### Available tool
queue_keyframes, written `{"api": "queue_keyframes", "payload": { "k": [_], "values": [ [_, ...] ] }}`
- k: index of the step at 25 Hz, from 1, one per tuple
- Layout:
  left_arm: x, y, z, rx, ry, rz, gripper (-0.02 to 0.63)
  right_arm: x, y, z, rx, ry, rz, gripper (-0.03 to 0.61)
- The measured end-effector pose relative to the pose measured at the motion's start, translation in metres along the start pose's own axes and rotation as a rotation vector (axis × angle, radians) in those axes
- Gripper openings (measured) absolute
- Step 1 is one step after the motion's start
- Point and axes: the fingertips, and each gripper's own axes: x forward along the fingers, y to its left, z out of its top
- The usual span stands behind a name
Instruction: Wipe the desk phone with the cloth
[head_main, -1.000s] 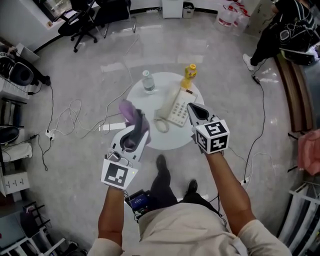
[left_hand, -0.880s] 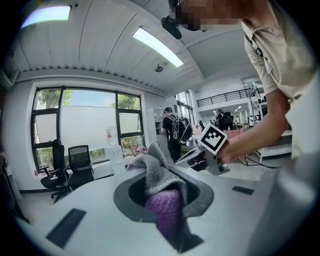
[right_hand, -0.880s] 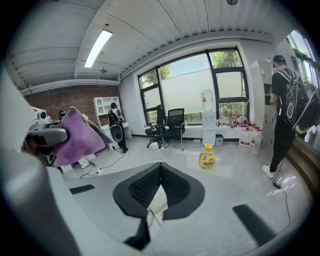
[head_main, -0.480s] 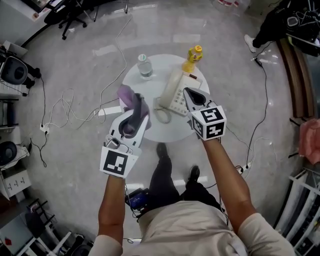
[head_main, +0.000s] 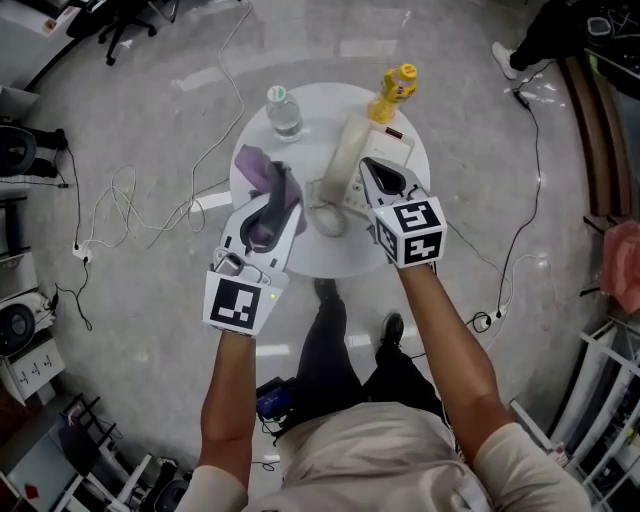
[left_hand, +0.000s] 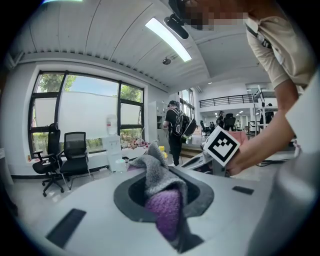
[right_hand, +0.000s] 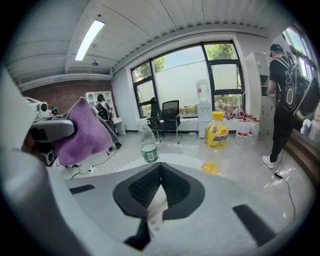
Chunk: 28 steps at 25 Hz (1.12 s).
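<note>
The cream desk phone lies on a round white table, its handset on the left and a coiled cord at the near side. My left gripper is shut on a purple and grey cloth, just left of the phone. In the left gripper view the cloth bulges out between the jaws. My right gripper hovers over the phone's near part with its jaws shut and nothing held. In the right gripper view a strip of the phone shows below the shut jaws.
A clear water bottle and a yellow bottle stand at the table's far side. Cables trail on the floor to the left. My legs and shoes are under the near edge. A person stands at the far right.
Both grippers have come down closer to the table and the phone. The cloth stays in the left gripper. The right gripper's jaws stay shut.
</note>
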Motion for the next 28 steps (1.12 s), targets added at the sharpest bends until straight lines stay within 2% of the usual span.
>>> {"api": "queue_keyframes", "payload": {
  "k": [5, 10, 13, 19, 21, 28],
  "values": [
    [0.010, 0.009, -0.016, -0.018, 0.005, -0.006, 0.060, 0.024, 0.002, -0.016, 0.021, 0.033, -0.041, -0.005],
    [0.015, 0.018, -0.030, -0.037, 0.008, -0.008, 0.060, 0.047, -0.001, -0.032, 0.035, 0.064, -0.095, 0.046],
    [0.018, 0.024, -0.040, -0.045, 0.015, -0.010, 0.060, 0.061, -0.003, -0.042, 0.044, 0.079, -0.132, 0.109],
    [0.018, 0.034, -0.054, -0.060, 0.028, -0.010, 0.060, 0.080, -0.009, -0.051, 0.064, 0.094, -0.233, 0.277],
    [0.020, 0.038, -0.058, -0.064, 0.031, -0.010, 0.060, 0.086, -0.012, -0.055, 0.075, 0.100, -0.262, 0.311],
    [0.023, 0.044, -0.066, -0.073, 0.035, -0.018, 0.060, 0.100, -0.017, -0.070, 0.089, 0.133, -0.344, 0.316]
  ]
}}
